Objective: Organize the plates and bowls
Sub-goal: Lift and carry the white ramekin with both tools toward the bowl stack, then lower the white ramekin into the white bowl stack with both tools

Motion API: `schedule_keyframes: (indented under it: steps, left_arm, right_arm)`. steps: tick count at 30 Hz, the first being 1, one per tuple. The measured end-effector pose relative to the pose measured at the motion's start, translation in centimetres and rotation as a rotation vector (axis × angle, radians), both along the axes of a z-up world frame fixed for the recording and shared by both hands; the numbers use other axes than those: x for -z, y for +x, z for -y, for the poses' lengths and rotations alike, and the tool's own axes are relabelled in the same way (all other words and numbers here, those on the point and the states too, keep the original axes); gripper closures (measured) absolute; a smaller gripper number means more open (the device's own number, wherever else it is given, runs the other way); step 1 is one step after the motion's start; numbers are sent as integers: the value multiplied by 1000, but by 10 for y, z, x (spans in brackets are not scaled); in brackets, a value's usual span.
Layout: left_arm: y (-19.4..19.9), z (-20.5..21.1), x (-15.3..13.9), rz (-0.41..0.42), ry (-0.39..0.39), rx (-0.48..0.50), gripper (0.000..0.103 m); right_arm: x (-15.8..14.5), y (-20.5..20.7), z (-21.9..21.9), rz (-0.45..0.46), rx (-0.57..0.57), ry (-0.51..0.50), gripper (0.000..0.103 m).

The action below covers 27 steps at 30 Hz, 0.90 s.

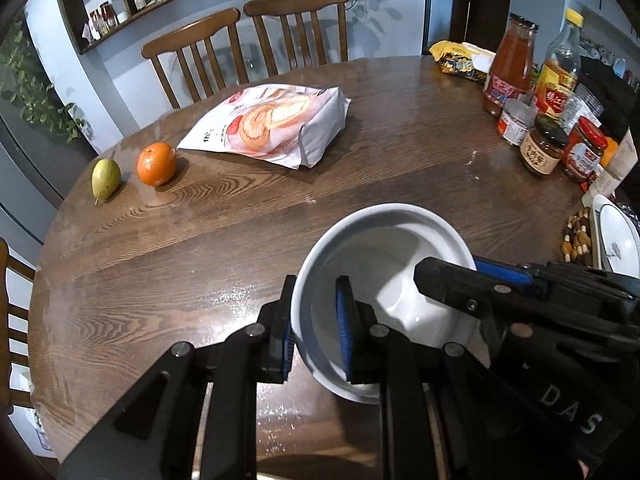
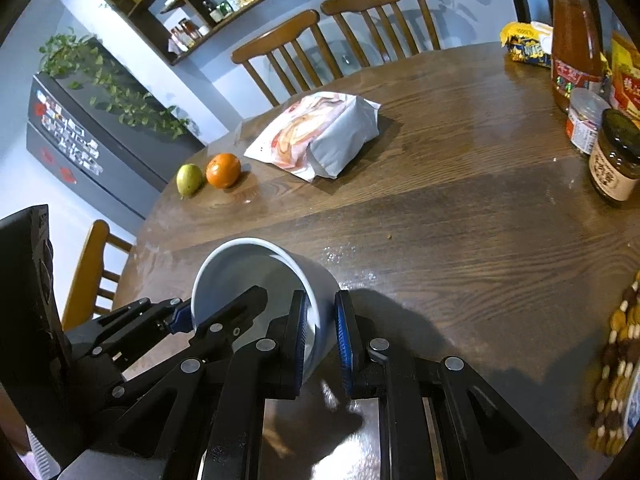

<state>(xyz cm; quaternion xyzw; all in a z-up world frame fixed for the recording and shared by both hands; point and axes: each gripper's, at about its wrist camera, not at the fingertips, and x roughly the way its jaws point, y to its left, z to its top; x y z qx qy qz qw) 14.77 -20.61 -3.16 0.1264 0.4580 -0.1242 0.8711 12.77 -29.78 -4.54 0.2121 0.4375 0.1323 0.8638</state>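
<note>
A white bowl point(image 1: 376, 256) is held tilted above the round wooden table point(image 1: 200, 248), gripped from both sides. My left gripper point(image 1: 316, 332) is shut on its left rim, one finger outside and one inside. My right gripper point(image 2: 322, 340) is shut on the bowl's right wall point(image 2: 316, 280); it also shows in the left wrist view point(image 1: 460, 280) reaching over the right rim. A white plate point(image 1: 616, 236) with a dark pattern stands at the table's right edge on a beaded mat point(image 1: 578, 236).
A snack bag point(image 1: 272, 120) lies mid-table. An orange point(image 1: 157, 163) and a pear point(image 1: 105, 178) sit at the left. Bottles and jars point(image 1: 540, 92) crowd the right side. Two wooden chairs point(image 1: 248, 44) stand behind the table, another point(image 2: 94, 268) at the left.
</note>
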Motion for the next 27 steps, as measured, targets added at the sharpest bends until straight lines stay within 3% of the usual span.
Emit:
schedule_keyframes:
  steps: [14,27]
  left_arm:
    - [-47,-14,-33,109,-7,39,87]
    - [-88,-61,-55,160,-34,42,87]
  right_arm:
    - [-33,-50,-15,71,27,-18,85]
    - [-60,-93,-63,124,35,-42,85]
